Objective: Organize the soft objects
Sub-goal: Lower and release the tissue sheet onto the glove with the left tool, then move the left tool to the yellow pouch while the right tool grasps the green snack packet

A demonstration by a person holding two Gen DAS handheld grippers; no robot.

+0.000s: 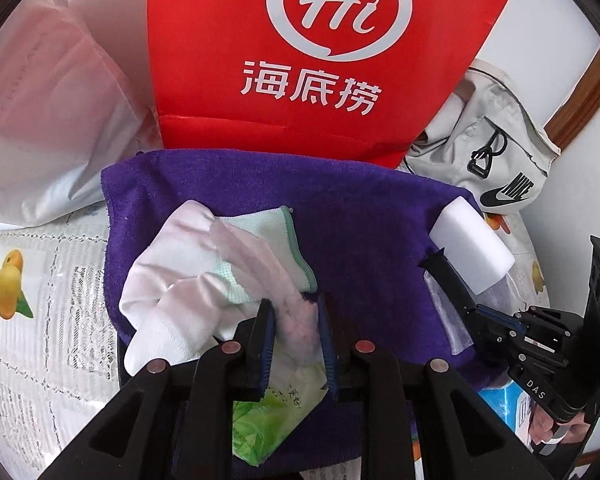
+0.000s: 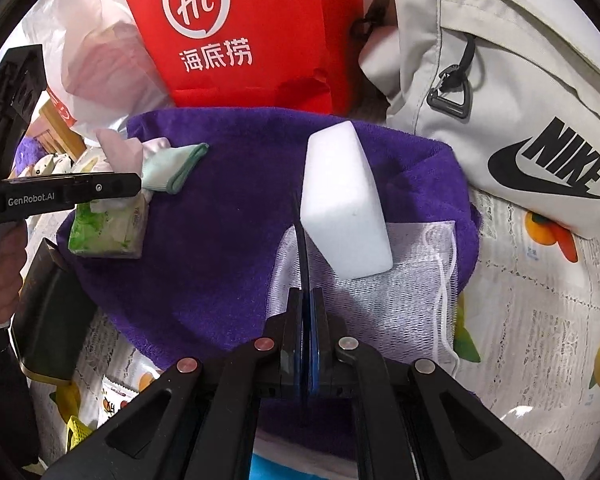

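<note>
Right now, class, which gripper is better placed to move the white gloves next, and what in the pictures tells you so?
The left. The left gripper is already closed on the white gloves, over the purple towel. The right gripper is shut beside the white sponge, well away from them.

Red bag (image 1: 324,60) top cut off by frame edge. Tissue pack (image 1: 272,412) half hidden under left gripper (image 1: 296,320). Pack print too small to read. Purple towel (image 2: 228,240) near edge hidden behind right gripper (image 2: 306,300).

A red paper bag (image 1: 328,52) with a white logo stands at top centre; a grey Nike bag (image 2: 512,92) lies upper right, on the fruit-printed tablecloth (image 2: 540,320).
</note>
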